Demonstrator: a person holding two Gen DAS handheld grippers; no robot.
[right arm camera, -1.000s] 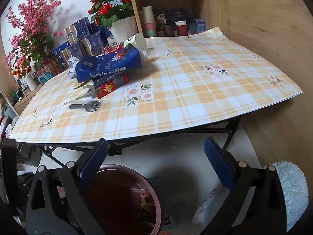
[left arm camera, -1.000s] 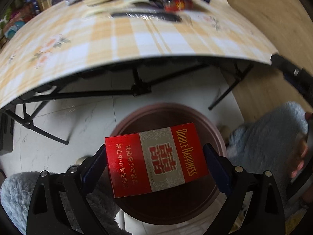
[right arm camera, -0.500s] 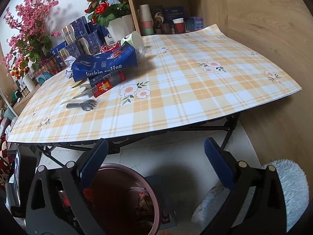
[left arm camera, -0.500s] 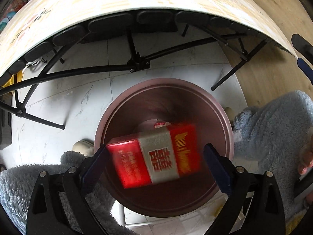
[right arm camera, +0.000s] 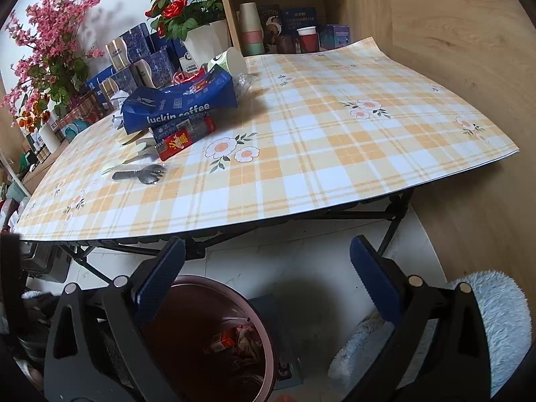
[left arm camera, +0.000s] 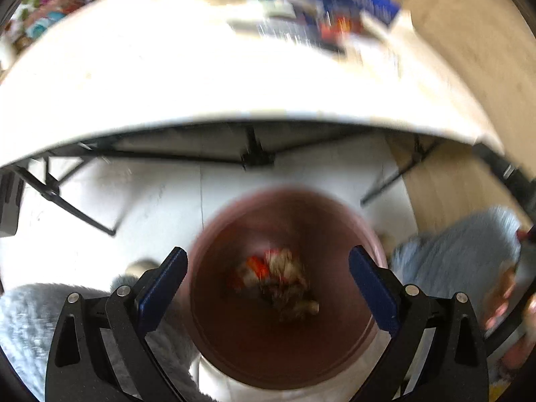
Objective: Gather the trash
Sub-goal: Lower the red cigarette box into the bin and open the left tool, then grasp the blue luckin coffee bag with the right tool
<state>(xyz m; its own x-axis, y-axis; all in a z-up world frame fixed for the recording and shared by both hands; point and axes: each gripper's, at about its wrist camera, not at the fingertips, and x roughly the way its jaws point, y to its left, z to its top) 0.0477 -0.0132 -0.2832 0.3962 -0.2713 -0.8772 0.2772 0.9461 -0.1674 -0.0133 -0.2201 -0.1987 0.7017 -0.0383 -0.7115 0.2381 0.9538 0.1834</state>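
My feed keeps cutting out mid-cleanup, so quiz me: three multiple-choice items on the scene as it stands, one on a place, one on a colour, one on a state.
1. Where is the trash bin?
A. On the table
B. On the floor by the table's near edge
C. In the shelf

2. What colour is the luckin coffee bag?
A. Blue
B. Green
C. Yellow

3. How is the left hand-held gripper?
A. Shut on a red pack
B. Shut on a spoon
C. Open, holding nothing

Answers:
1 B: the right wrist view shows it standing on the white floor below the table edge.
2 A: it is blue with white lettering.
3 C: its jaws stand wide apart above the bin, with only the bin's contents seen between them.
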